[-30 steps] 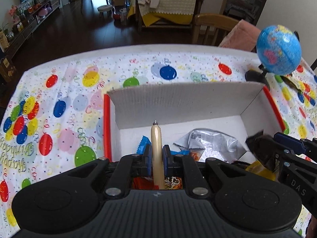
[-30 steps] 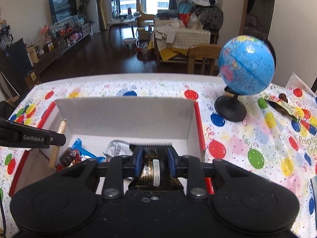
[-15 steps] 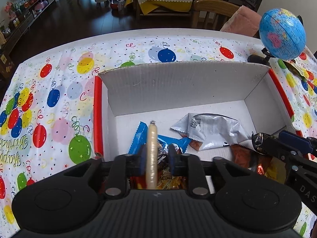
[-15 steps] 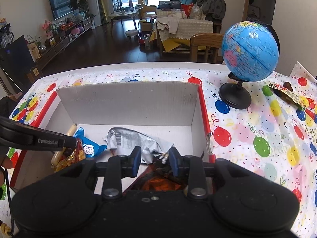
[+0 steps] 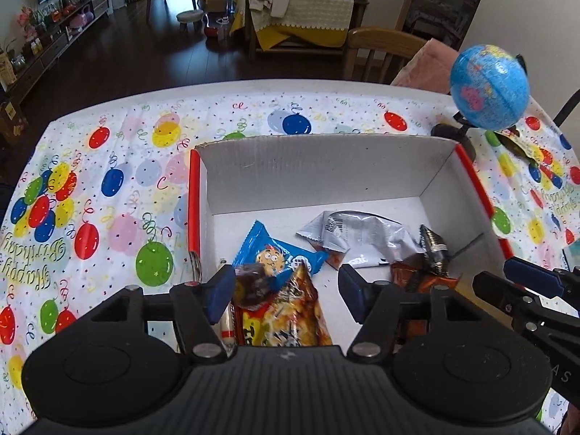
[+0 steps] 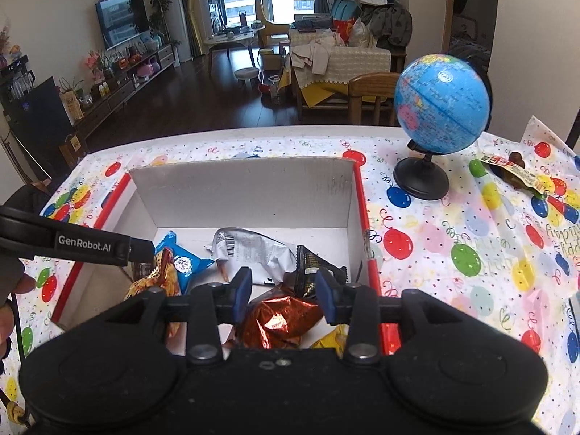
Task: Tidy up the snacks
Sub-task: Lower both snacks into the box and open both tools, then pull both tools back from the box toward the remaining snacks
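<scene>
With both our grippers, left (image 5: 284,291) and right (image 6: 283,295), opening empty over the snacks (image 5: 279,290) in the box (image 5: 326,166), 1 pack (image 6: 514,174) by the globe (image 6: 440,103) risks being missed

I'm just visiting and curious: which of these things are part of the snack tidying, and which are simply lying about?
Part of the job:
- white box
- blue cookie packet
- silver packet
- orange foil packet
- snack wrapper beside the globe

Lying about:
- globe
- balloon tablecloth
- wooden chair
</scene>
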Motion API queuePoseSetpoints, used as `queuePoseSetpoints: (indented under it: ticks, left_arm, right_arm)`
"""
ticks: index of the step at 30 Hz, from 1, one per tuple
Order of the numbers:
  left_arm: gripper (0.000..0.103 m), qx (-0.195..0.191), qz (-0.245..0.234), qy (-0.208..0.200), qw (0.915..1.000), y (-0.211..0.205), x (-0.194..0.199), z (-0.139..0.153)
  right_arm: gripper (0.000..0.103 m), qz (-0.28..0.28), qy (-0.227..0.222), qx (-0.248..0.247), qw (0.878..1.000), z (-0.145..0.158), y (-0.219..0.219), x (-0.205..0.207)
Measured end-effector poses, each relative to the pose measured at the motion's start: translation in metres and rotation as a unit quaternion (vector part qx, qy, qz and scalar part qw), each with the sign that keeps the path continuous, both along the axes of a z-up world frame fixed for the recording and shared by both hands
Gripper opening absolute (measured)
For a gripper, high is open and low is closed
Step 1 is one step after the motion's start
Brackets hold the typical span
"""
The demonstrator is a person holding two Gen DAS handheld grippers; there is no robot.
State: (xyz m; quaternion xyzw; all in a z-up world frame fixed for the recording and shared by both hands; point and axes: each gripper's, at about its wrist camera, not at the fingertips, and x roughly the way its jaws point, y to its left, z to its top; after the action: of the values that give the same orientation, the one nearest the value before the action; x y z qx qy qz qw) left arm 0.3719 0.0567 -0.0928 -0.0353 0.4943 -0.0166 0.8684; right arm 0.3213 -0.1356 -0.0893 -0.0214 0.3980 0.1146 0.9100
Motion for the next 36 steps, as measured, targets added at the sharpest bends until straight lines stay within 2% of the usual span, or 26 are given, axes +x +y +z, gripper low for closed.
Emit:
queuePoseSetpoints:
  ticks: [5,12,16,26,31,35,36]
  left_arm:
    - [0.065,0.003,-0.006,-0.018,0.9998,-0.007,-0.021,0.015]
    - [0.075,-0.003,-0.01,-0.042,0.9991,-0.016,-0.056,0.036]
    - [0.077,-0.007,-0.012,-0.055,0.9984,-0.021,-0.077,0.046]
    - [0.084,-0.022,-0.009,-0.089,0.9958,-0.03,-0.135,0.067]
    - [0.089,-0.024,-0.011,-0.098,0.9949,-0.036,-0.166,0.069]
    - [0.102,-0.032,-0.005,-0.097,0.9948,-0.035,-0.186,0.063]
    - [0.102,-0.033,-0.002,-0.096,0.9948,-0.035,-0.19,0.061]
  right_arm:
    - [0.044,0.001,-0.012,0.006,1.0,0.012,-0.007,-0.019]
    - [0.055,0.006,-0.035,0.014,0.999,0.03,-0.016,-0.05]
    - [0.059,0.003,-0.045,0.019,0.999,0.037,-0.023,-0.069]
    - [0.082,0.016,-0.078,0.042,0.996,0.053,-0.042,-0.127]
    - [0.085,0.022,-0.082,0.049,0.995,0.052,-0.048,-0.153]
    - [0.086,0.022,-0.075,0.058,0.995,0.045,-0.053,-0.172]
    - [0.087,0.02,-0.074,0.061,0.995,0.043,-0.054,-0.176]
